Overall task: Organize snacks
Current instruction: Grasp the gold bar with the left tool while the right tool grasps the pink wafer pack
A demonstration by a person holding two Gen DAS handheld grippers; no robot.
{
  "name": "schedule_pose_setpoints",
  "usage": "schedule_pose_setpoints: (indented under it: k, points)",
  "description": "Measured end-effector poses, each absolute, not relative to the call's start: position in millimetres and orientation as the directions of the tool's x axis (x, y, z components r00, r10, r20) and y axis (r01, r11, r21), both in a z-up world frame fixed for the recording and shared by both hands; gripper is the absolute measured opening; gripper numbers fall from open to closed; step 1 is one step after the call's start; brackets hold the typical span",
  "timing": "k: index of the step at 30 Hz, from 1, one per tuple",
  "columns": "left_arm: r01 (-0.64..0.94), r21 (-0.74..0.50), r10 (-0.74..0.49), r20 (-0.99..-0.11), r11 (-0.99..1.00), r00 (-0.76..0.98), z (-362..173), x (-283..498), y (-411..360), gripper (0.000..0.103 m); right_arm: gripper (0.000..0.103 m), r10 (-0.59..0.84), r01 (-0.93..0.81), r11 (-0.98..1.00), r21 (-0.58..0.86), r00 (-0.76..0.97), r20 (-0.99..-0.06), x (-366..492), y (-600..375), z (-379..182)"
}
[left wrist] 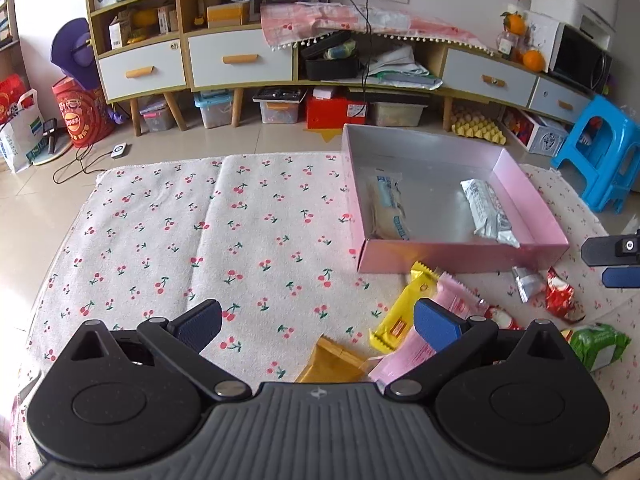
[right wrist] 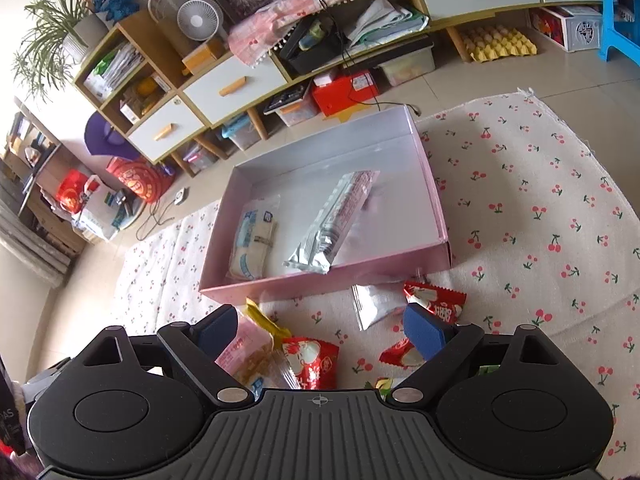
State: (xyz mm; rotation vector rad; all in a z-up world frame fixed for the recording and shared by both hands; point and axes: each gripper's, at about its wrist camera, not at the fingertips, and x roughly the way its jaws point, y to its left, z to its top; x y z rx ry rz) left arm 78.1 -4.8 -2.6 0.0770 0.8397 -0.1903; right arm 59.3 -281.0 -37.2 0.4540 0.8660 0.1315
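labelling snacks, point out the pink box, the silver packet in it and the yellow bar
pink box (left wrist: pixel 460 255), left wrist view, front wall
silver packet (right wrist: pixel 340 216), right wrist view, middle
yellow bar (left wrist: pixel 400 316), left wrist view, middle

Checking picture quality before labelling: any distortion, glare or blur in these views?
Left wrist view: fisheye bends the cabinet into an arc; daylight washes out the left edge. Right wrist view: the scene is tilted, the pink box floor has a pale sheen, all reasonably sharp.

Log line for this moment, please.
box: two packs in | left gripper: open, empty | right gripper: open, empty | loose snacks: on cloth beside box
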Motion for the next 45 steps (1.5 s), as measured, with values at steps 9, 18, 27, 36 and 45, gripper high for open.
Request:
schedule_pose_setpoints:
  k: [9, 18, 27, 36, 45]
  points:
    - [0.261, 0.049, -0.126, -0.781, 0.964, 0.612, -18, 59, 11, 0.102, 0.092, 0.288, 0.033, 0.922, 0.386, 0.606, -0.741, 42, -251, -50]
    - [0.314, 0.085, -0.141, -0.762, 0.946, 0.632, -28, 53, 23, 0.101, 0.092, 0.307, 0.015, 0.923, 0.386, 0.576, -0.757, 41, -219, -58]
    - [0.471, 0.096, -0.245, -0.754, 0.877, 0.609, -38, 50, 21, 0.077, 0.092, 0.377, 0.031, 0.883, 0.468, 0.549, -0.746, 53, -193, -63]
    - [0.526, 0.071, -0.267, -0.799, 0.848, 0.539, -46, 55, 13, 0.053, 0.087, 0.429, 0.113, 0.81, 0.576, 0.557, -0.712, 67, -181, -71]
    - [0.506, 0.04, -0.255, -0.827, 0.862, 0.501, -49, 60, 19, 0.046, 0.075, 0.389, 0.154, 0.818, 0.555, 0.564, -0.729, 76, -172, -83]
